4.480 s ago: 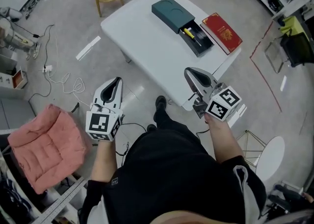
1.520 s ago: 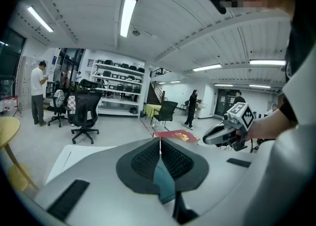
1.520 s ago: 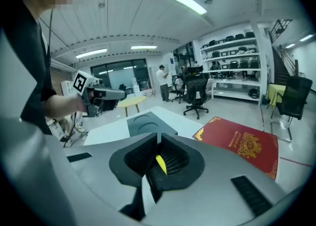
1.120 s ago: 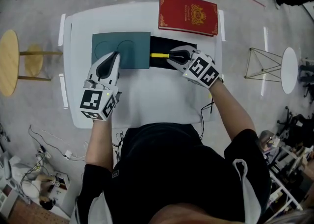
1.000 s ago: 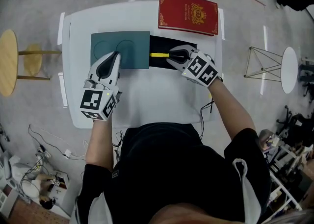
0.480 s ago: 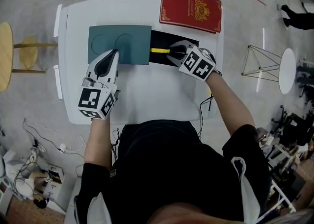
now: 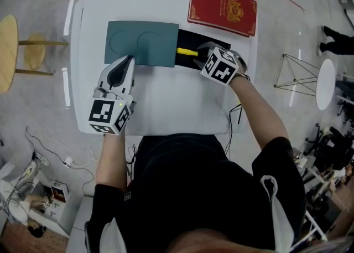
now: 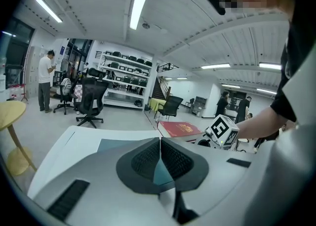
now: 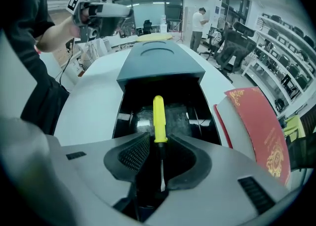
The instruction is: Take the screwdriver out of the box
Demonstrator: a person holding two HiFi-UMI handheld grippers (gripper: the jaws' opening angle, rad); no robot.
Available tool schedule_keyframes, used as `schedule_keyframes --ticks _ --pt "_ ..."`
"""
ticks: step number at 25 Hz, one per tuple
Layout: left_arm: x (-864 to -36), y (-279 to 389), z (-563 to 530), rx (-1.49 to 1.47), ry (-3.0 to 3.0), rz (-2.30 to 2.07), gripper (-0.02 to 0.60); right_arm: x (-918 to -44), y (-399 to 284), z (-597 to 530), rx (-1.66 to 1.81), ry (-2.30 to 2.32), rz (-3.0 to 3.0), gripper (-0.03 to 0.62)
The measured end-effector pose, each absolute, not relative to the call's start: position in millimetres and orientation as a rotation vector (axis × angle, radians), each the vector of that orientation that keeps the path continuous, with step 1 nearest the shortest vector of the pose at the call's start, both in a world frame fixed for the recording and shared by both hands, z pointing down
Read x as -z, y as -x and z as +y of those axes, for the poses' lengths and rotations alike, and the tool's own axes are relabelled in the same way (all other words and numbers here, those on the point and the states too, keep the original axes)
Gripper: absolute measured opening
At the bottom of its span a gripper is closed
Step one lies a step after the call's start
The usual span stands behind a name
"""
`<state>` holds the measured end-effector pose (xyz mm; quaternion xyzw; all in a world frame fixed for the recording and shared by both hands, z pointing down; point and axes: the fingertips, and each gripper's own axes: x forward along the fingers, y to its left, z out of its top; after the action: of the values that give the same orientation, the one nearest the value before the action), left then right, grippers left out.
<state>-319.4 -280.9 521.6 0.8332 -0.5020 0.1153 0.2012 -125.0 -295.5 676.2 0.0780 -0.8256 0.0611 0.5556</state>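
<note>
on the desk (image 7: 166,102), the screwdriver (image 9: 158,116) is lying in the box (image 7: 142,43), lengthwise between the right gripper (image 9: 159,143) fingers, which have just been opening and are not touching it; the left gripper (image 8: 160,143) fingers are resting together.

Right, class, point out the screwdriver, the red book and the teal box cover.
screwdriver (image 9: 158,115): right gripper view, on its yellow handle.
red book (image 7: 223,8): head view, middle of its front cover.
teal box cover (image 7: 142,43): head view, middle of its top face.
</note>
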Motion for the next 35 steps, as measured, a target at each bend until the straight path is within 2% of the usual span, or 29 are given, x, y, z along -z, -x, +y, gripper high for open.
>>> schedule_keyframes --ticks 6,10,22,35 --pt "-511.1 333.0 -260.6 -0.311 -2.319 -1.445 0.021 -682.2 125.1 -290.9 -0.096 -0.174 -1.910 0.089" --pt "-496.2 338.7 -244.4 -0.281 -2.325 -1.465 0.021 -672.5 119.9 -291.9 -0.072 -0.250 -1.907 0.087" --pt "-442.7 358.2 -192.9 -0.176 -2.426 -1.453 0.021 -562.2 123.2 -269.3 -0.096 -0.595 -2.057 0.087" --pt "-407.1 343.6 -164.8 -0.073 -2.545 -1.369 0.021 -500.9 108.0 -193.6 -0.066 -0.706 -2.101 0.086"
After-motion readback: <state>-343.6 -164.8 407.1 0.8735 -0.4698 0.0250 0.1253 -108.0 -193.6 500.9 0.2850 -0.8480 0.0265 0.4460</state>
